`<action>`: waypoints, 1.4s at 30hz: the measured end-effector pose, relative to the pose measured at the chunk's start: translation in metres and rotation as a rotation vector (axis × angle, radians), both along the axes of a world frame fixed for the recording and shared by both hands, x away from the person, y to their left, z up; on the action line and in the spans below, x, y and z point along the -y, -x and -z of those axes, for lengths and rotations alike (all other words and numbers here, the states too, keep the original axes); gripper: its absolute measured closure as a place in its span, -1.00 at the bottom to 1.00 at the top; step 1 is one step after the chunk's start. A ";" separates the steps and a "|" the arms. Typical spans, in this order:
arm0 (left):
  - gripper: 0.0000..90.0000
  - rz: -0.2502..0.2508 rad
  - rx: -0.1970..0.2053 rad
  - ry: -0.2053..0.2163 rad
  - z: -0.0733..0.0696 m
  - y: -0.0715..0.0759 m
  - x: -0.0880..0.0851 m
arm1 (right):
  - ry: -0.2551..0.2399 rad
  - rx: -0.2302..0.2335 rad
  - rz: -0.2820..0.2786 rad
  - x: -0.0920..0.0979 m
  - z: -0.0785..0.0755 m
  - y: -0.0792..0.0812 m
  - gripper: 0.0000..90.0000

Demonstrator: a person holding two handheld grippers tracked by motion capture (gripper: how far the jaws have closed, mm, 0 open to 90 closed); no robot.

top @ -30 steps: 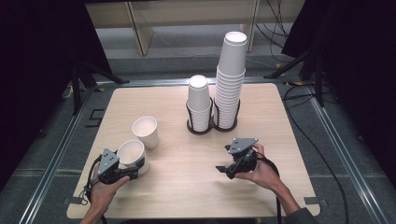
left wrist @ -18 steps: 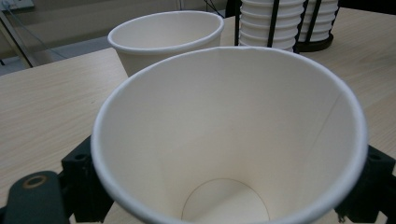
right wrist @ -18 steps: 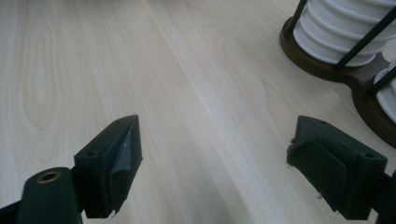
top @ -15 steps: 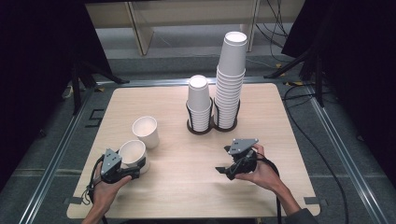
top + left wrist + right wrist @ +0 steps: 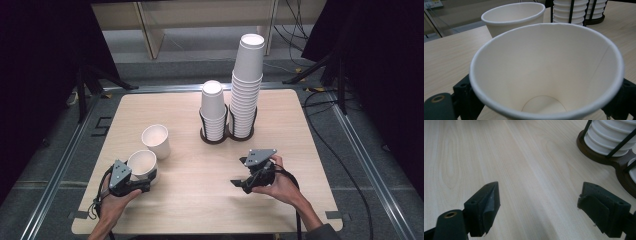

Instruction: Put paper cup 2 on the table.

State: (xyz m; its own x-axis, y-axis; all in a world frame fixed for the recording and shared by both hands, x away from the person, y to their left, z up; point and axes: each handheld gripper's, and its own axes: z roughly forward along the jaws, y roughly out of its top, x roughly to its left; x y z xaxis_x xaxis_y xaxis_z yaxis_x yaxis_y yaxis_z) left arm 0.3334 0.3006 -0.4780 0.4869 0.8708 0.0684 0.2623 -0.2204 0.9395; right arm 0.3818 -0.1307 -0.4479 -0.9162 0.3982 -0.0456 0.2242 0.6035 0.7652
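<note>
The left gripper [image 5: 146, 184], near the table's front left corner, has its jaws either side of a white paper cup [image 5: 142, 165]; they have just been opening, the cup is between them, and whether the pads press its wall cannot be told. That cup stands upright on the wooden table [image 5: 180, 200], its long axis vertical and its open mouth pointing up. Just behind it stands a second loose cup [image 5: 156, 140], also upright with its mouth up, close by but apart. Farther back, a dark two-ring holder [image 5: 226, 135] carries two stacks of upturned cups: a short stack [image 5: 214, 109] and a tall stack [image 5: 246, 85]. The right gripper [image 5: 239, 183] rests at the front right, jaws spread wide with nothing between them.
</note>
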 end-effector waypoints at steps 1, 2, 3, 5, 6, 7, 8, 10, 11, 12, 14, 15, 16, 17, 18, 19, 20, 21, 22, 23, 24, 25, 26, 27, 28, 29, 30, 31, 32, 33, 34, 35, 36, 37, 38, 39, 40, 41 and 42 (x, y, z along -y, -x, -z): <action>-0.77 -0.001 -0.015 -0.002 0.001 0.001 0.000 | 0.000 0.000 -0.002 0.000 0.000 0.000 -0.62; -0.76 0.009 -0.021 -0.007 0.003 0.000 -0.001 | 0.002 0.002 -0.002 0.000 0.000 0.000 -0.62; -0.74 0.011 -0.022 -0.003 0.003 0.000 -0.001 | 0.005 0.017 -0.005 0.001 0.000 0.000 -0.62; -0.73 0.016 -0.039 -0.009 0.002 0.003 -0.002 | 0.006 -0.001 -0.001 0.001 0.000 0.001 -0.62; -0.73 0.024 -0.039 -0.010 0.002 0.003 -0.003 | 0.007 -0.001 -0.002 0.001 0.000 0.001 -0.62; -0.73 0.031 -0.039 -0.017 0.003 0.005 -0.003 | 0.007 -0.003 -0.002 0.001 0.000 0.001 -0.62; -0.72 0.036 -0.050 -0.027 0.004 0.007 -0.005 | 0.005 -0.001 -0.006 0.001 0.001 0.002 -0.62; -0.70 0.047 -0.047 -0.026 0.005 0.008 -0.007 | 0.009 -0.005 -0.007 0.002 0.001 0.002 -0.62; -0.70 0.049 -0.046 -0.027 0.005 0.009 -0.007 | 0.013 -0.008 -0.004 0.002 0.002 0.002 -0.62; -0.70 0.052 -0.044 -0.037 0.005 0.009 -0.008 | 0.012 -0.010 -0.009 0.002 0.003 0.002 -0.62; -0.70 0.056 -0.050 -0.049 0.006 0.010 -0.010 | 0.022 -0.006 -0.010 0.002 0.003 0.003 -0.62; -0.70 0.057 -0.053 -0.056 0.007 0.011 -0.012 | 0.026 -0.008 -0.011 0.002 0.003 0.003 -0.61; -0.69 0.059 -0.056 -0.058 0.007 0.012 -0.013 | 0.027 0.004 -0.015 0.002 0.003 0.003 -0.61; -0.68 0.066 -0.058 -0.068 0.008 0.012 -0.014 | 0.026 0.005 -0.015 0.002 0.003 0.003 -0.61; -0.68 0.070 -0.061 -0.076 0.008 0.013 -0.014 | 0.025 0.012 -0.022 0.002 0.003 0.003 -0.61; -0.68 0.066 -0.062 -0.085 0.009 0.013 -0.014 | 0.026 0.011 -0.020 0.003 0.002 0.003 -0.61; -0.68 0.069 -0.061 -0.080 0.009 0.014 -0.014 | 0.024 -0.007 -0.011 0.003 0.002 0.005 -0.61; -0.68 0.069 -0.061 -0.082 0.009 0.014 -0.014 | 0.020 -0.006 -0.011 0.003 0.002 0.005 -0.61; -0.68 0.072 -0.067 -0.080 0.009 0.015 -0.015 | 0.024 -0.005 -0.011 0.004 0.002 0.005 -0.61; -0.68 0.066 -0.066 -0.080 0.010 0.016 -0.017 | 0.018 -0.006 -0.016 0.004 0.002 0.006 -0.61; -0.68 0.064 -0.078 -0.078 0.010 0.018 -0.019 | 0.016 -0.010 -0.014 0.004 0.002 0.007 -0.61; -0.68 0.065 -0.085 -0.080 0.010 0.019 -0.019 | 0.019 -0.009 -0.018 0.004 0.002 0.007 -0.61; -0.68 0.065 -0.089 -0.081 0.010 0.021 -0.021 | 0.023 0.002 -0.017 0.005 0.002 0.007 -0.61; -0.68 0.058 -0.083 -0.081 0.010 0.023 -0.021 | 0.023 0.009 -0.023 0.005 0.002 0.006 -0.61; -0.68 0.065 -0.093 -0.073 0.010 0.025 -0.022 | 0.024 0.006 -0.019 0.006 0.003 0.007 -0.61; -0.68 0.066 -0.088 -0.081 0.010 0.027 -0.023 | 0.024 0.004 -0.016 0.006 0.003 0.007 -0.61; -0.68 0.064 -0.092 -0.083 0.009 0.030 -0.024 | 0.023 -0.013 -0.009 0.006 0.002 0.008 -0.61; -0.68 0.061 -0.096 -0.080 0.009 0.032 -0.024 | 0.018 -0.013 -0.011 0.007 0.003 0.008 -0.61; -0.68 0.056 -0.102 -0.075 0.008 0.035 -0.025 | 0.016 -0.013 -0.007 0.007 0.003 0.008 -0.61; -0.68 0.057 -0.098 -0.067 0.008 0.038 -0.026 | 0.018 -0.012 -0.005 0.008 0.002 0.008 -0.61; -0.68 0.054 -0.106 -0.072 0.007 0.041 -0.026 | 0.010 -0.018 -0.004 0.009 0.002 0.008 -0.61; -0.68 0.051 -0.100 -0.057 0.006 0.044 -0.026 | 0.009 -0.010 0.000 0.010 0.002 0.009 -0.61; -0.68 0.056 -0.107 -0.066 0.005 0.046 -0.026 | 0.004 -0.018 0.004 0.011 0.002 0.009 -0.62; -0.68 0.054 -0.103 -0.051 0.005 0.049 -0.026 | -0.010 -0.025 0.007 0.012 0.002 0.010 -0.61; -0.68 0.052 -0.102 -0.047 0.004 0.052 -0.025 | -0.015 -0.026 0.010 0.013 0.002 0.011 -0.61; -0.68 0.056 -0.097 -0.043 0.003 0.055 -0.025 | -0.006 -0.020 0.014 0.015 0.001 0.012 -0.62; -0.68 0.060 -0.097 -0.046 0.002 0.057 -0.024 | -0.009 -0.025 0.020 0.016 0.001 0.013 -0.62; -0.68 0.064 -0.091 -0.039 0.001 0.059 -0.023 | -0.018 -0.027 0.024 0.017 0.001 0.015 -0.62; -0.68 0.067 -0.091 -0.042 0.000 0.061 -0.022 | -0.028 -0.031 0.023 0.018 0.001 0.016 -0.62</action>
